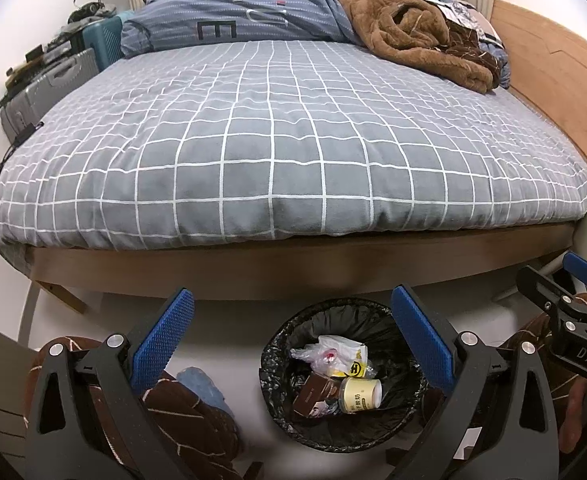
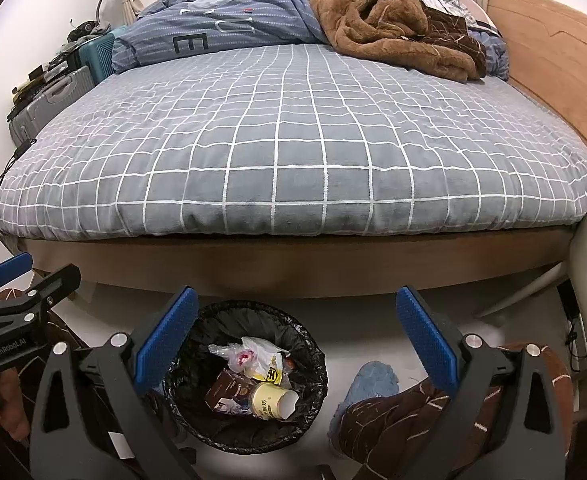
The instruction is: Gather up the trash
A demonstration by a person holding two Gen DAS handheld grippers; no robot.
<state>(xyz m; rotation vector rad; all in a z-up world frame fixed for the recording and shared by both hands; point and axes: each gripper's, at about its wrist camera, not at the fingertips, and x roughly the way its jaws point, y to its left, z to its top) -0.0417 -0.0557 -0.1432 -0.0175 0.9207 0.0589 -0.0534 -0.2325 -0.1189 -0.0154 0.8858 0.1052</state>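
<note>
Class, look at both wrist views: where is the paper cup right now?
The paper cup lies on its side inside the black-lined bin on the floor below the bed's foot, beside a brown carton.

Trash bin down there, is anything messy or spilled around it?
Nothing looks spilled. The cup, brown box and plastic wrappers all lie inside the black-lined bin. Only the brown blanket sits rumpled on the bed.

The right gripper [image 1: 581, 280] reads "DAS", the left gripper [image 2: 17, 276] "GenRobot.AI", the duvet [image 1: 233, 12] "E".

open floor rings the bin [image 1: 269, 364]; the bed frame [image 1: 293, 264] blocks behind it.
</note>
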